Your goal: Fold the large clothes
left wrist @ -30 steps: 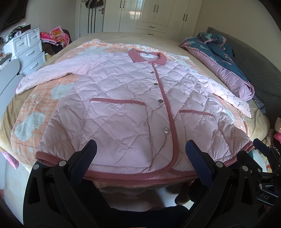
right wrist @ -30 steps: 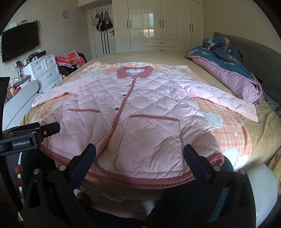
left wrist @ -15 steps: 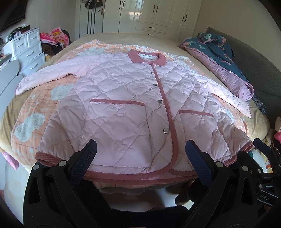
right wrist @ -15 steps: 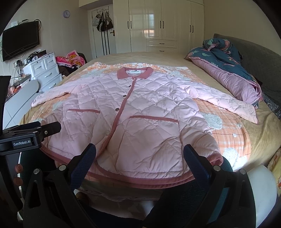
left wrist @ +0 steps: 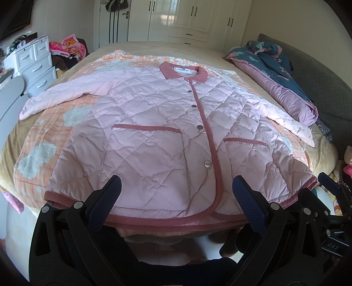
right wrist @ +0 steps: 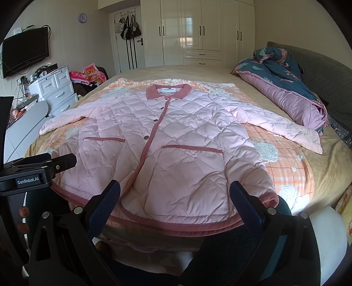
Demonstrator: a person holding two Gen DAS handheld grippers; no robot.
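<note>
Jaws of both the left gripper [left wrist: 176, 193] and right gripper [right wrist: 175, 198] gape empty; the jacket [left wrist: 167, 136] lies flat on the bed [right wrist: 325, 176], no fold made yet.

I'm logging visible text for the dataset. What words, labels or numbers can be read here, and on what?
"GenRobot.AI": white label on the left tongs, seen from the right wrist.
"DAS": partial marking on the right tongs, seen from the left wrist.
Collar tag of the pink quilted jacket: print too small to read.
Wall clock: numerals too small.
</note>
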